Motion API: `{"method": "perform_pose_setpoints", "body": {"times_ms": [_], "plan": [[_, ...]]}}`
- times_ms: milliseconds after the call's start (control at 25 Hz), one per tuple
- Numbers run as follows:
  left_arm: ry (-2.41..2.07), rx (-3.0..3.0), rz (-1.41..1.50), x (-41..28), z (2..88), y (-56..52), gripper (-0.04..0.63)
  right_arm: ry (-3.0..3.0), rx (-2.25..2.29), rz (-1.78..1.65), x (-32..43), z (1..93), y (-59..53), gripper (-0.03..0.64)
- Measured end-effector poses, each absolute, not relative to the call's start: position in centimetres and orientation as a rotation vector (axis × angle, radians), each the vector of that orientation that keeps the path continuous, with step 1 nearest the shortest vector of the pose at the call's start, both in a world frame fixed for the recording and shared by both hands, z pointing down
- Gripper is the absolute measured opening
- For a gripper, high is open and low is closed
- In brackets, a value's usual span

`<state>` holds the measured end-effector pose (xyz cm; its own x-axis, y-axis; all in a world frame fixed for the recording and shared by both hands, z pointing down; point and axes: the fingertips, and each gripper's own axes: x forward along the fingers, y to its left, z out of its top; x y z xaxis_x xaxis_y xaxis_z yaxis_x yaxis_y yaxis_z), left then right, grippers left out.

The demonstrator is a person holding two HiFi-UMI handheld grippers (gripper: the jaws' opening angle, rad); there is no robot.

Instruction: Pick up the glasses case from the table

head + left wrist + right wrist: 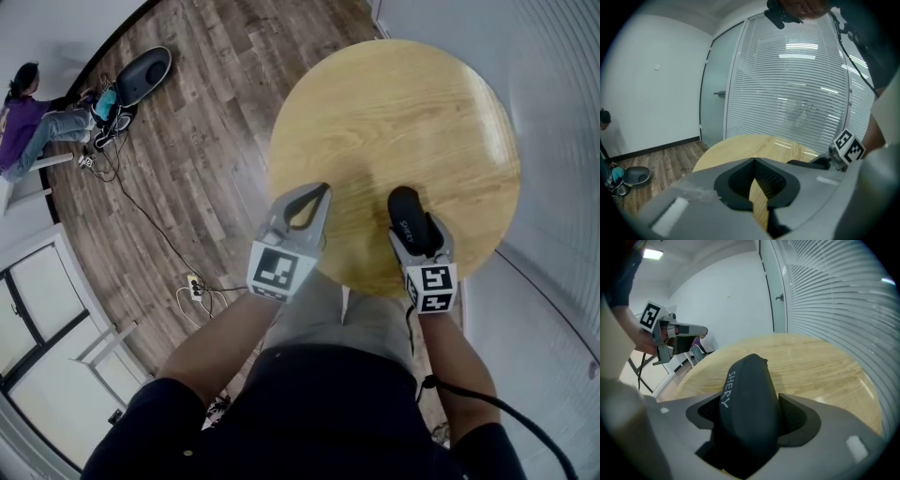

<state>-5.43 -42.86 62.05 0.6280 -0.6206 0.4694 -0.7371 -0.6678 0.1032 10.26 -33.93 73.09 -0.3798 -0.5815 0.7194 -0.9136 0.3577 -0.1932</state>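
— What's far left?

— A person (23, 127), seated, well apart from the table. Just beside them a dark oval thing (142, 75) lies on the wood floor (206, 122). Cables (141, 211) trail from there down to a power strip (194, 286).

— And the left gripper?

— The left gripper (323, 192) hovers at the left rim of the table (403, 94). Its jaws are clenched, tips touching, with nothing between them. Only tabletop shows through the loop behind the tips.

— Where's the case?

— The case (411, 211) is right of that, over the near part of the round top, close to the edge nearest the wearer. It is black and rounded, with white lettering along one side. Its long axis runs along the jaws.

— So the right gripper has it?

— The right gripper (422, 236) straddles it, pointing steeply down. The jaws stand wide, one pad on each flank of the case, and they look released rather than squeezing. The case's near end sits deep between the jaws and its far end pokes out over the wood. Whether its underside touches the top I can't tell.

— Anything further right?

— Blinds (562, 103) run behind the table's right side.
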Motion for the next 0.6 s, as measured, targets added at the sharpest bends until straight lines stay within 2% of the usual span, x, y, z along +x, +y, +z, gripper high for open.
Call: {"method": "perform_pose_setpoints", "body": {"times_ms": [160, 600], "plan": [[-1.13, 2.555, 0.561, -6.1, 61.2, -42.9, 0.003, -2.088, 1.309, 0.844, 10.4, 72.6, -34.0, 0.362], [-1.116, 2.634, 0.404, -2.8, 53.3, -44.1, 0.003, -2.172, 1.441, 0.851, 12.6, 62.9, -35.4, 0.359]]}}
